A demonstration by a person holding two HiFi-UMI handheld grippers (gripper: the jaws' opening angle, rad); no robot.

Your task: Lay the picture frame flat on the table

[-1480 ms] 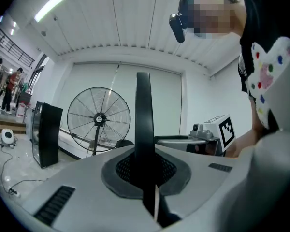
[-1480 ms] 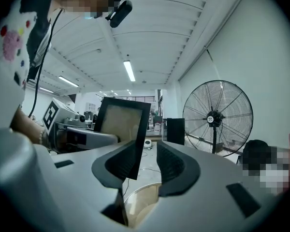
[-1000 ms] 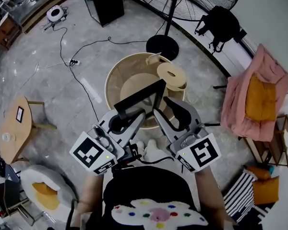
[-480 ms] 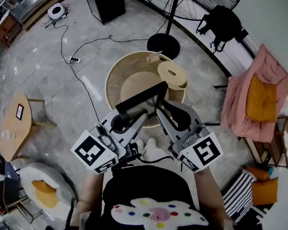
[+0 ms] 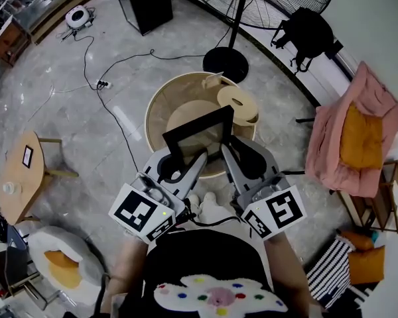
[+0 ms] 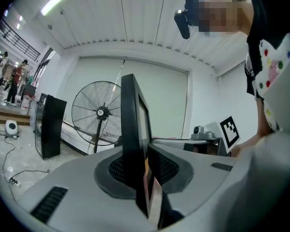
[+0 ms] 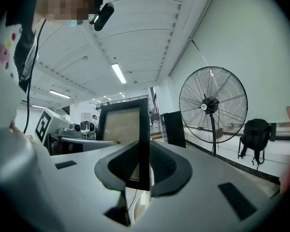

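Note:
Both grippers hold a black picture frame (image 5: 196, 121) upright above the round wooden table (image 5: 152, 111). My left gripper (image 5: 186, 161) has the frame's lower left corner between its jaws, which are opening, and the pads look slack against the frame (image 6: 128, 129). My right gripper (image 5: 233, 150) is closing on the frame's right edge. In the right gripper view that edge (image 7: 144, 144) sits pinched between the two pads of the right gripper (image 7: 145, 170). In the left gripper view, the left gripper (image 6: 142, 175) shows the frame standing tilted in its gap.
A tan ring-shaped roll (image 5: 237, 103) and a small wooden piece (image 5: 212, 80) lie on the table's far side. A floor fan's base (image 5: 222, 63) stands behind the table. A pink chair (image 5: 355, 138) is at the right, a small side table (image 5: 23, 171) at the left. Cables cross the floor.
The frame has swung from a slanted pose to more upright and moved slightly right. The right jaws have narrowed onto its right edge, and the left jaws have loosened at the lower left corner.

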